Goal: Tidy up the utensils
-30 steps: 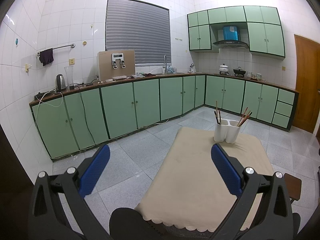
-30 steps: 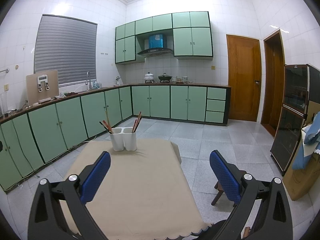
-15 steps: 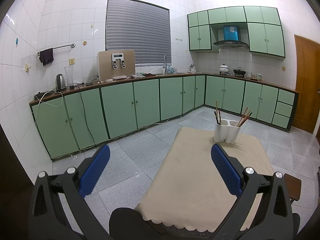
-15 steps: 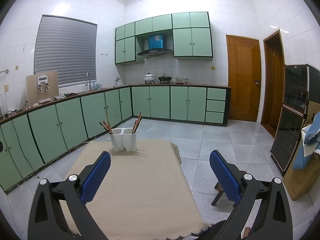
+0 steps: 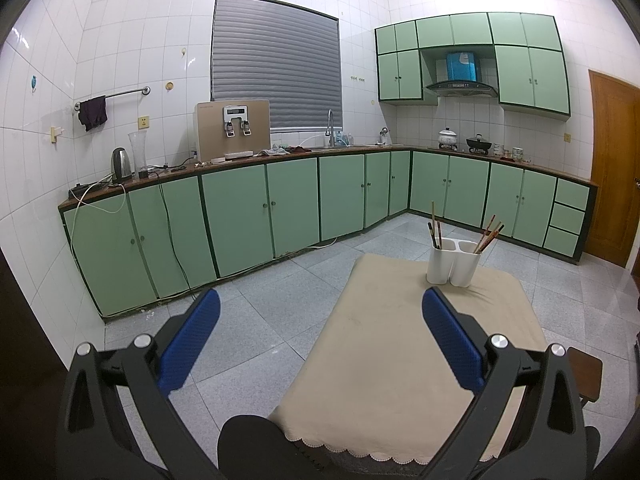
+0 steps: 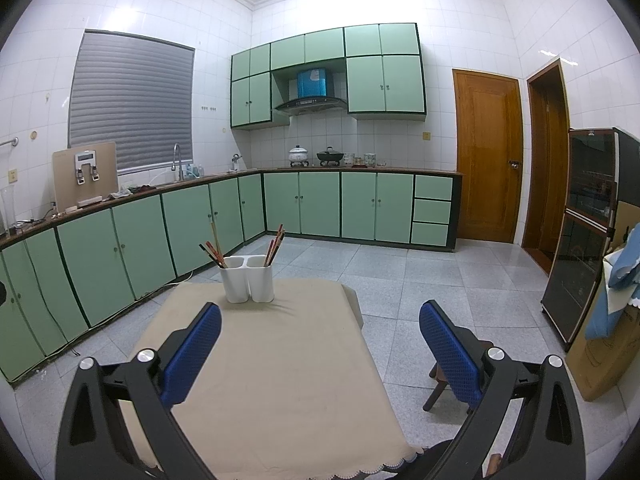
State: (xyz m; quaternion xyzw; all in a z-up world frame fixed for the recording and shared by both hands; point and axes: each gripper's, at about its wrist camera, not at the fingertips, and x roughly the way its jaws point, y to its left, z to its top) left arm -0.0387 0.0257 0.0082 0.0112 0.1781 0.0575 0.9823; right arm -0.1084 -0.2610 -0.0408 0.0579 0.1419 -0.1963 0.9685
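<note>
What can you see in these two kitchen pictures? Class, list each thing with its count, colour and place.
Holder: one, white, two compartments, far end of the table.
Chopsticks: several, brown and reddish, upright in both compartments.
Table: one, beige cloth cover, middle of the floor.
Stool: one, brown wood, right of the table.
Base cabinets: long run, green, along two walls.
Water dispenser: one, beige, on the counter.
Kettle: one, silver, counter's left end.
Pots: two, white and black, on the stove.
Doors: two, brown wood, right wall.
Left gripper: one, blue pads, open, empty.
Right gripper: one, blue pads, open, empty.
</note>
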